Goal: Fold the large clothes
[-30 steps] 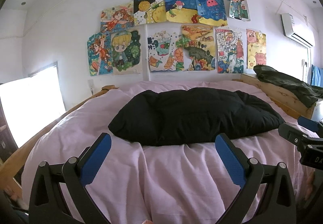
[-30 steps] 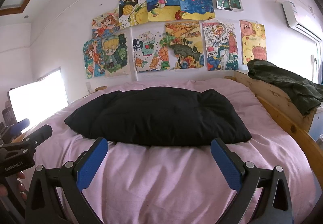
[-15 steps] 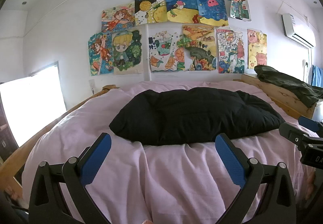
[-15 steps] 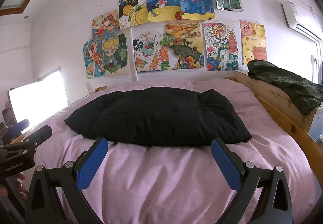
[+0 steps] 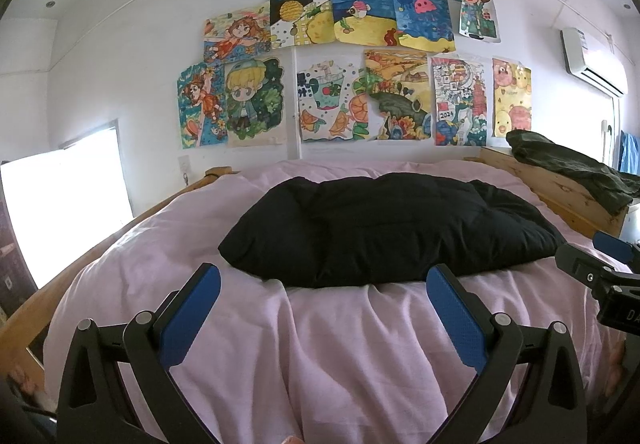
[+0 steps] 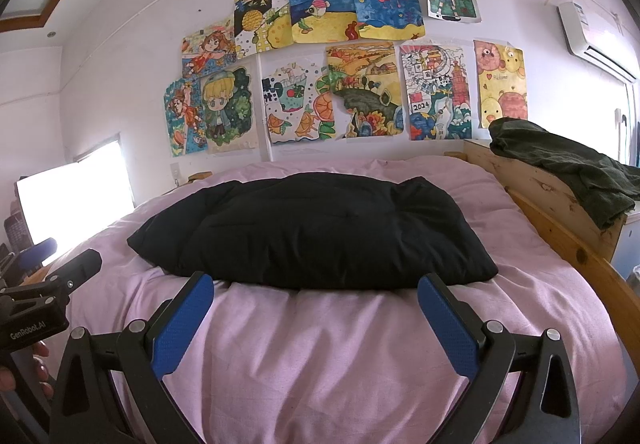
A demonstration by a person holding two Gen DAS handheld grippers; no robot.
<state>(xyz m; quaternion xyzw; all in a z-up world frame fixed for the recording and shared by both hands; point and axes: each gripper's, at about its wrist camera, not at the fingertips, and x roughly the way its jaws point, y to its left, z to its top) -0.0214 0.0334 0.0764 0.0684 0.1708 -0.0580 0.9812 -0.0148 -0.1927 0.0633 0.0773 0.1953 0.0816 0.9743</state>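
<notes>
Black and puffy, the padded garment (image 5: 384, 228) lies bunched mid-bed on the pink sheet (image 5: 360, 356), well ahead of both tools. Left gripper (image 5: 324, 284) and right gripper (image 6: 316, 292) hang spread wide, holding nothing. Pinching low could snag sheet along with cloth; slick padding may slip free.

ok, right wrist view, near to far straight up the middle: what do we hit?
Right gripper, open and empty → pink bedsheet → black padded garment → more pink sheet at the bed's far end → drawings on the wall.
</notes>
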